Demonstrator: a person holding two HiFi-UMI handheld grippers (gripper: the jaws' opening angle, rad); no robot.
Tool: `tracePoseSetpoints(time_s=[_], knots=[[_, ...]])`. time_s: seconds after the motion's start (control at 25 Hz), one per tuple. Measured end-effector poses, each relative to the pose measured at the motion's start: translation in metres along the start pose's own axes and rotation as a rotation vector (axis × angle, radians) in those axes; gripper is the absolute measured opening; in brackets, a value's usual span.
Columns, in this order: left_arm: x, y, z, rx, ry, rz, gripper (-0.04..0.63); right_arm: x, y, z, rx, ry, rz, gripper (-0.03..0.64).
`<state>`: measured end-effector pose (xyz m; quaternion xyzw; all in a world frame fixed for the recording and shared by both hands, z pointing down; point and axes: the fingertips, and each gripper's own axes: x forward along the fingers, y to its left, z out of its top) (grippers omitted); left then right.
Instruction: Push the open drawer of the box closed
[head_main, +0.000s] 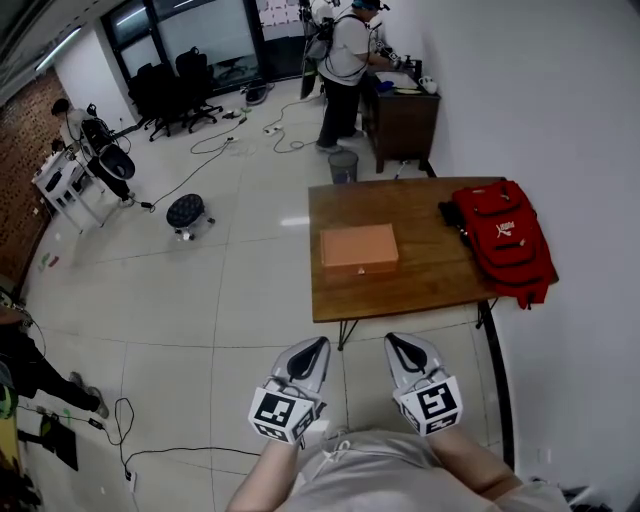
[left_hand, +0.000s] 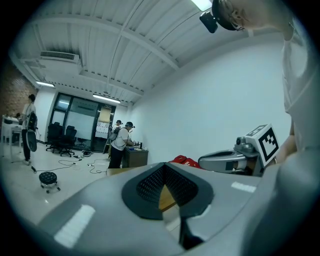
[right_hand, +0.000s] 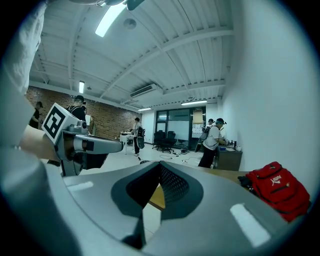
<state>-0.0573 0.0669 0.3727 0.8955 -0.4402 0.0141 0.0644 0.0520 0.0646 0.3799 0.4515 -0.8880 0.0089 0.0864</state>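
A flat orange-brown box lies in the middle of a wooden table. From above I cannot make out a pulled-out drawer; only a small mark shows on its near edge. Both grippers hang short of the table's near edge, over the floor and close to my body. My left gripper and my right gripper point toward the table, jaws shut and empty. The left gripper view has its jaw tips meeting, with a strip of table behind them. The right gripper shows the same in its own view.
A red backpack lies on the table's right end against the white wall. Beyond the table stand a small bin, a dark cabinet and a person. A round stool and cables lie on the tiled floor at left.
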Motion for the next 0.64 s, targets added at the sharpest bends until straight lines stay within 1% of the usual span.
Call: tracePoseSetpoints(time_s=[0.28,0.64], knots=[[0.011,-0.006,0.001,-0.005,-0.009,0.002,0.005,-0.007,-0.011,-0.008,-0.003,0.012,-0.003,0.003],[0.022,-0.021,-0.002,-0.004,0.005,-0.027,0.005,-0.013,-0.021,-0.011,0.007,0.015,-0.012,0.003]])
